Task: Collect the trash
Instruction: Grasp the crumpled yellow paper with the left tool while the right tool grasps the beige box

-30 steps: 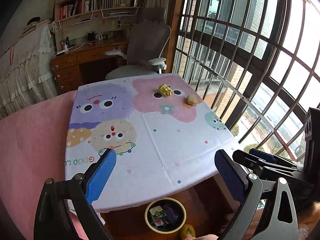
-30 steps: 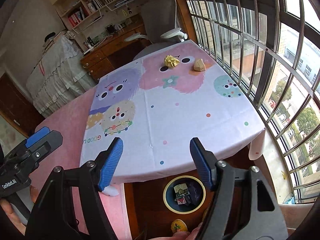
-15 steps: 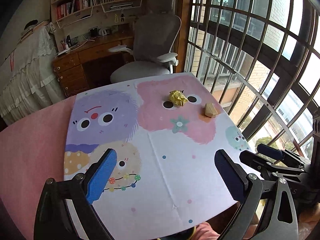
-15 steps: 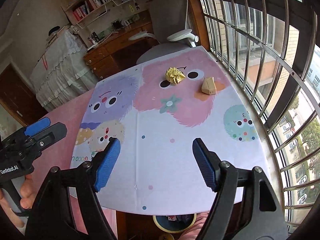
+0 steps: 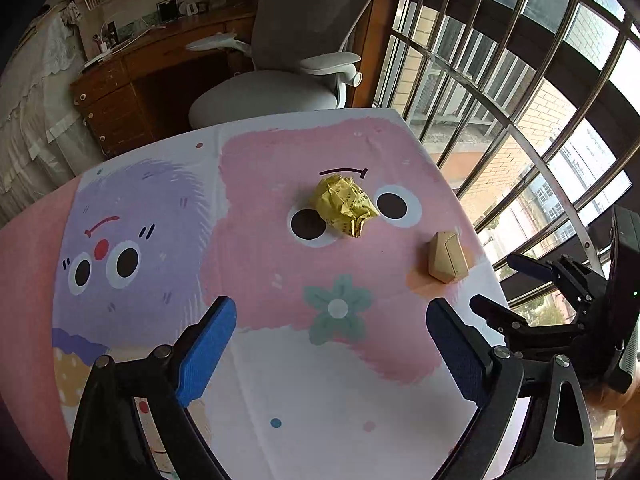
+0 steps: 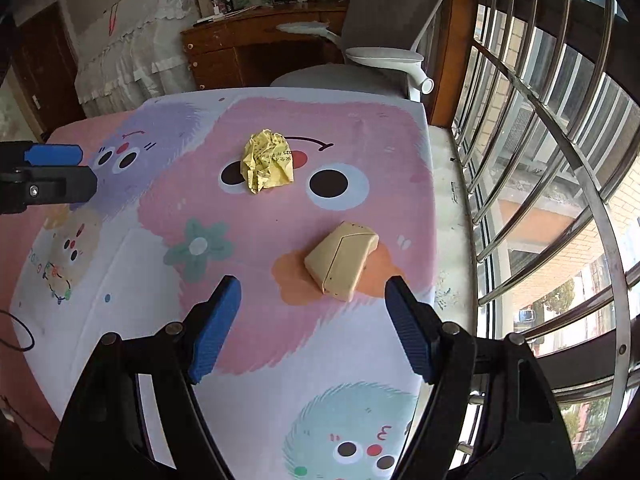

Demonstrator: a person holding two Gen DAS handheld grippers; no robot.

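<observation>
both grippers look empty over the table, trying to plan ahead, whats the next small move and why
Probably ease the right hand-held gripper forward and down onto the tan folded carton. Its jaws are open and empty, and the carton lies just ahead between them, nearer than the crumpled yellow paper.

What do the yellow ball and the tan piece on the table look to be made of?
Yellow ball: crumpled paper, matte, with sharp creases and faint print. Tan piece: probably folded cardboard or thick paper, matte, with flat faces and crisp fold lines; it could be a small carton.
</observation>
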